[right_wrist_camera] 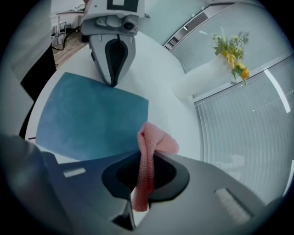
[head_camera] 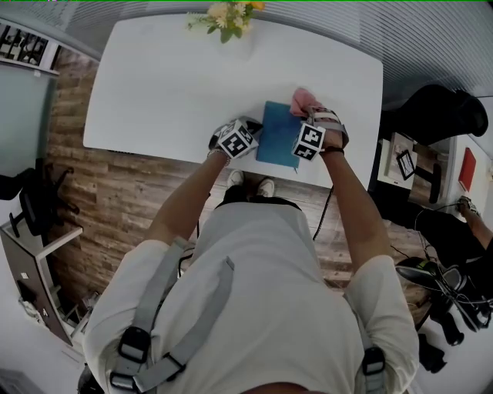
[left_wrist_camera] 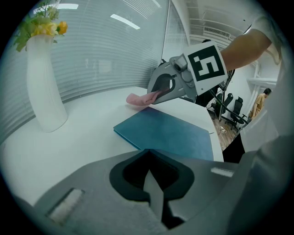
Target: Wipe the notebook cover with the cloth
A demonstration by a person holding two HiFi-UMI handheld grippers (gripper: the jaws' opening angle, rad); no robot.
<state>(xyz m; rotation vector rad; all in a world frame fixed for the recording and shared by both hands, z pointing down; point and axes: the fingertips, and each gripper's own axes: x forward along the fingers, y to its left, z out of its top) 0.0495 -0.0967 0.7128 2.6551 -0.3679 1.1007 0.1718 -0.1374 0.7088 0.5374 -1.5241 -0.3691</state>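
Note:
A teal notebook [head_camera: 277, 135] lies closed near the front edge of the white table [head_camera: 169, 85]. My right gripper [head_camera: 312, 115] is over the notebook's far right corner, shut on a pink cloth [head_camera: 302, 100]. In the right gripper view the cloth [right_wrist_camera: 149, 147] hangs bunched between the jaws, just past the notebook [right_wrist_camera: 87, 119]. My left gripper [head_camera: 253, 127] is shut with nothing in it, its tip at the notebook's left edge. The left gripper view shows the notebook [left_wrist_camera: 170, 133] just ahead of the closed jaws, and the right gripper [left_wrist_camera: 158, 94] with the cloth [left_wrist_camera: 140, 98] beyond.
A white vase [left_wrist_camera: 43, 87] with yellow flowers [head_camera: 227, 15] stands at the table's far edge. Window blinds run behind the table. Office chairs and a desk with gear stand on the wooden floor to the right [head_camera: 431, 177].

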